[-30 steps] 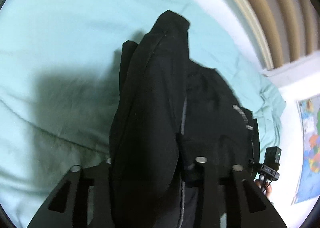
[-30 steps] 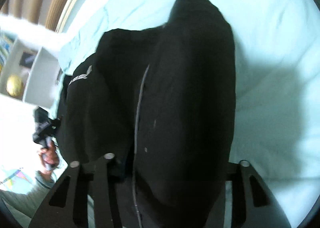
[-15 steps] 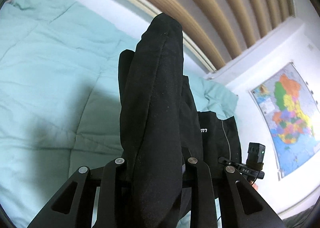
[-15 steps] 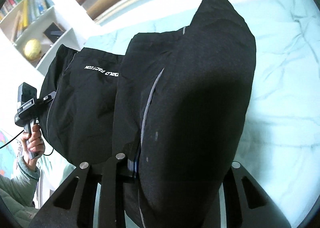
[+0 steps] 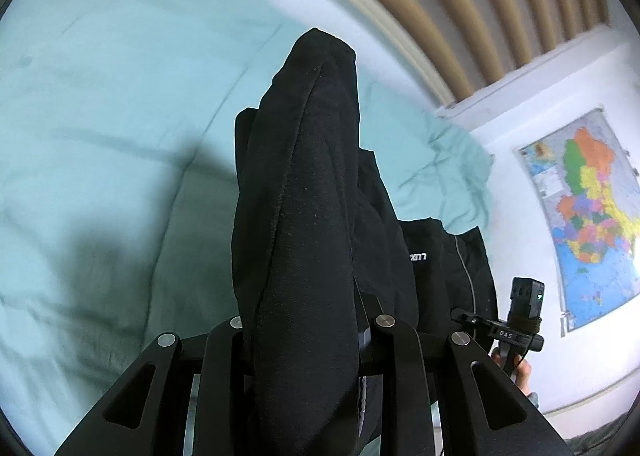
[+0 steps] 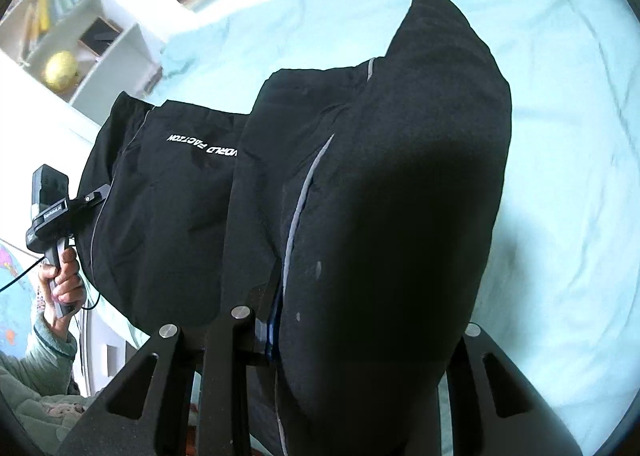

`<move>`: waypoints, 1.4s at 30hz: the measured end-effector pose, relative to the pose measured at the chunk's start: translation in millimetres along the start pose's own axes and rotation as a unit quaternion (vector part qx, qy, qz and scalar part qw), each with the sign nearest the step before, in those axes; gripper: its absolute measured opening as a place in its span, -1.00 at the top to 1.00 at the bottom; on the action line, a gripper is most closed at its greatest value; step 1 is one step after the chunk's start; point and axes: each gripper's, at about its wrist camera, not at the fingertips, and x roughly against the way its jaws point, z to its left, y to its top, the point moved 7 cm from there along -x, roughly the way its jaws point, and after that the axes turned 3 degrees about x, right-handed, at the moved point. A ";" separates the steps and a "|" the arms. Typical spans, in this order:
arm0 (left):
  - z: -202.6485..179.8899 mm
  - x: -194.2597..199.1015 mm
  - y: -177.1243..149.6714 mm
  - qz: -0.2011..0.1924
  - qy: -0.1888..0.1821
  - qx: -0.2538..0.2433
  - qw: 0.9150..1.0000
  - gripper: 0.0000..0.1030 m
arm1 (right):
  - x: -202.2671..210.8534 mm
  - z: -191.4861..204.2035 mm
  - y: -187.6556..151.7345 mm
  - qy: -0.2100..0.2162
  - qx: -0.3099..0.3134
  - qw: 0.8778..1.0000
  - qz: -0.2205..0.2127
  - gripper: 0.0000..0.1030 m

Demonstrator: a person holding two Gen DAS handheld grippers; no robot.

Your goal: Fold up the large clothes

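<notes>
Tongs, left (image 5: 304,332): clamped on a bunched fold of black jacket (image 5: 304,184). Tongs, right (image 6: 360,332): likewise gripping the jacket, which hangs between both, lifted over the bed's teal duvet (image 5: 100,96). Beyond: slatted headboard (image 5: 460,8), wall map (image 5: 588,216), bookshelf (image 6: 80,28).

The black jacket (image 6: 384,192) is matt cloth with grey piping. The bed's teal duvet (image 5: 120,116) is soft, creased fabric. Gripper fingers (image 5: 224,384) are matt black plastic.
</notes>
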 end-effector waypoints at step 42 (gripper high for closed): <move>18.2 -90.4 -99.3 0.074 0.244 -0.165 0.953 0.19 | -89.8 24.8 -81.2 -0.255 -0.037 0.966 0.037 -0.49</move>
